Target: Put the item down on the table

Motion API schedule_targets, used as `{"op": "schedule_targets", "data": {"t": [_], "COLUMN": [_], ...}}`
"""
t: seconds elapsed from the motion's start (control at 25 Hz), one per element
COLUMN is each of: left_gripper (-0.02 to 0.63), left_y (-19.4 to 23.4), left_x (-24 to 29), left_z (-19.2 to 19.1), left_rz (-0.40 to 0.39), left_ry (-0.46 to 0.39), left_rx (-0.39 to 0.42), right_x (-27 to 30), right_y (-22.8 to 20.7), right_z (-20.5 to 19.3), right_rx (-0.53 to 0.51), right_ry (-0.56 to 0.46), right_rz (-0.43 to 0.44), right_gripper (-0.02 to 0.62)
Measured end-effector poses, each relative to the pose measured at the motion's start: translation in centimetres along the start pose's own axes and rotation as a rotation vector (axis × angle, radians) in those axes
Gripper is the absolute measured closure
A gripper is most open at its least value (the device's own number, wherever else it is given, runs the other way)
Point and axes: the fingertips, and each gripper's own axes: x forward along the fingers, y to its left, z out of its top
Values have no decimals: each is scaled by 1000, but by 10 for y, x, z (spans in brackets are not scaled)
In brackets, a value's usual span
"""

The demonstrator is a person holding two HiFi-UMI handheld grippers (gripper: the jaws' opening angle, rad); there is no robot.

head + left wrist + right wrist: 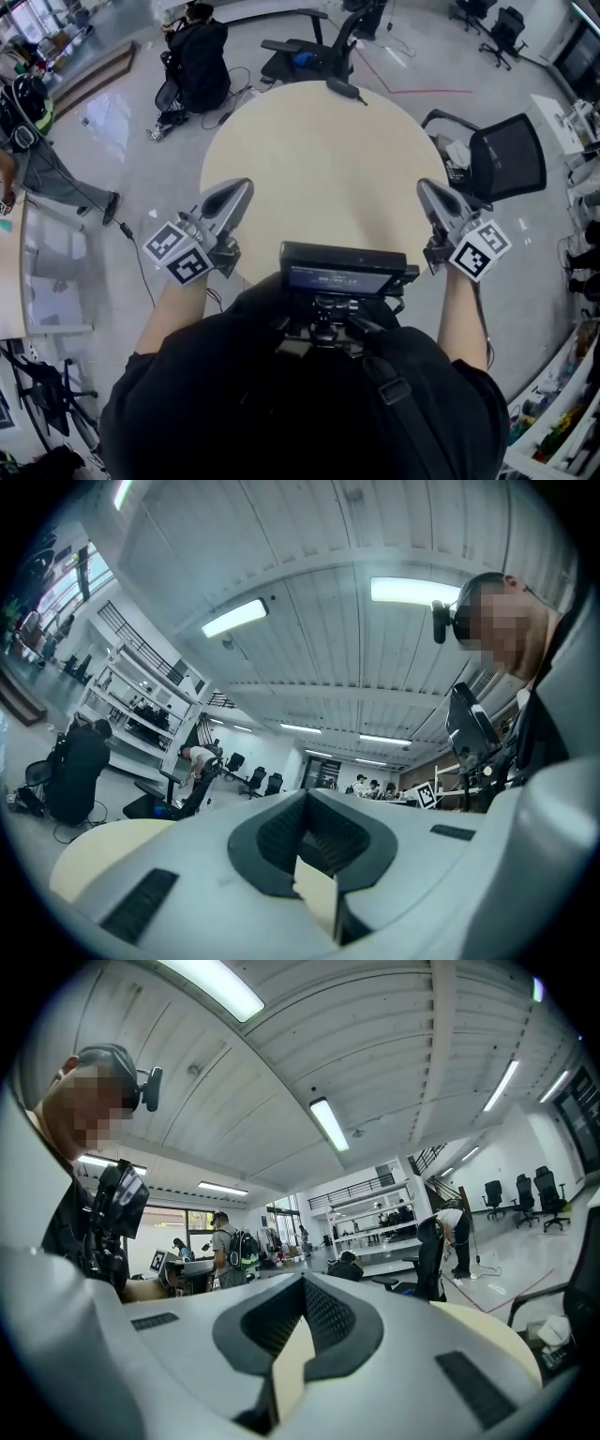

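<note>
Round cream table [319,178], dark object [345,89] at far edge

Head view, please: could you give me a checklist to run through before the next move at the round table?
1. Left gripper holding an item: not ok, its jaws are together with nothing between them.
2. Right gripper holding an item: not ok, also shut and empty.
3. Bare space on the table ahead of both grippers: ok.
4. Small dark object at the far rim, out of the way: ok.
5. Chair apart from the right gripper: ok.
6. Which item is to be set down: cannot tell.
</note>
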Motion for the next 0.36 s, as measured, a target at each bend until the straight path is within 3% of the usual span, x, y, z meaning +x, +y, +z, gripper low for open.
{"op": "schedule_targets", "data": {"t": [0.36], "left_gripper": [606], "left_y": [-1], "left_x": [1], "left_z": [-1], "left_rz": [-3], "left_ry": [-1], "left_rx": [-11], "right_x": [1], "right_y": [0], "right_z": [3], "right_rx": [-21], "right_ry": [11], "right_rz": [9], "right_gripper": [591]}}
